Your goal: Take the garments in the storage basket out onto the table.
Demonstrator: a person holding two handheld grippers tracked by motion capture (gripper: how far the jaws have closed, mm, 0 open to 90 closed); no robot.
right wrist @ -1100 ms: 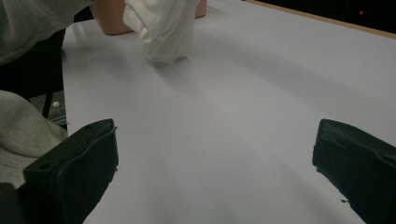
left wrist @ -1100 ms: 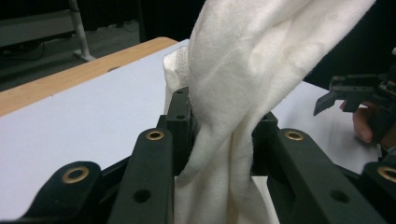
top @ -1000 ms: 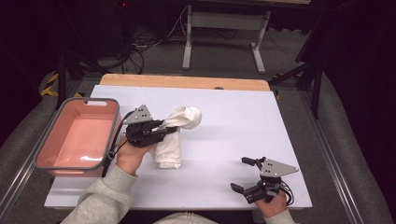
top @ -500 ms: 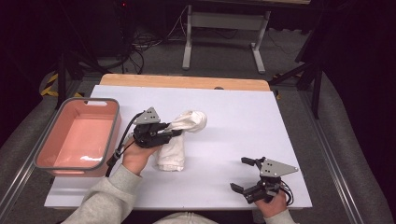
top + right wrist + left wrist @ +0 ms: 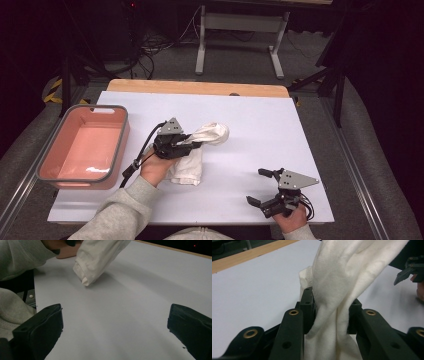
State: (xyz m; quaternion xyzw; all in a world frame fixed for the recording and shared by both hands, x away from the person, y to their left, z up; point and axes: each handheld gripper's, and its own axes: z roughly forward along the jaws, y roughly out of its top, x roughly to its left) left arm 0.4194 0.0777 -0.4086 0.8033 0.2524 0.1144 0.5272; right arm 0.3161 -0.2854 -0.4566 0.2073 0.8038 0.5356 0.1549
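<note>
From the high view I see my left gripper (image 5: 192, 145) clamped on a white cloth (image 5: 197, 155) near the middle of the white table (image 5: 260, 125), the fabric bunched over the jaws with one rounded end raised toward the far side and the rest trailing down onto the surface beside my left hand (image 5: 155, 169). The left gripper view gives me what the overhead cannot: the cloth (image 5: 337, 290) is pinched between the two black pads, twisted into a narrow waist where they squeeze it, then fanning wide above them. A pink plastic tub (image 5: 50, 165) sits at the table's left edge, well apart from the cloth. My right gripper (image 5: 262, 187) rests at the near right corner, jaws spread wide with nothing between them; the right gripper view confirms bare table between the pads and shows the cloth's folded hem (image 5: 86, 277) lying on the surface farther off, next to a grey sleeve (image 5: 22, 255). A wooden strip (image 5: 200, 87) borders the far edge.
</note>
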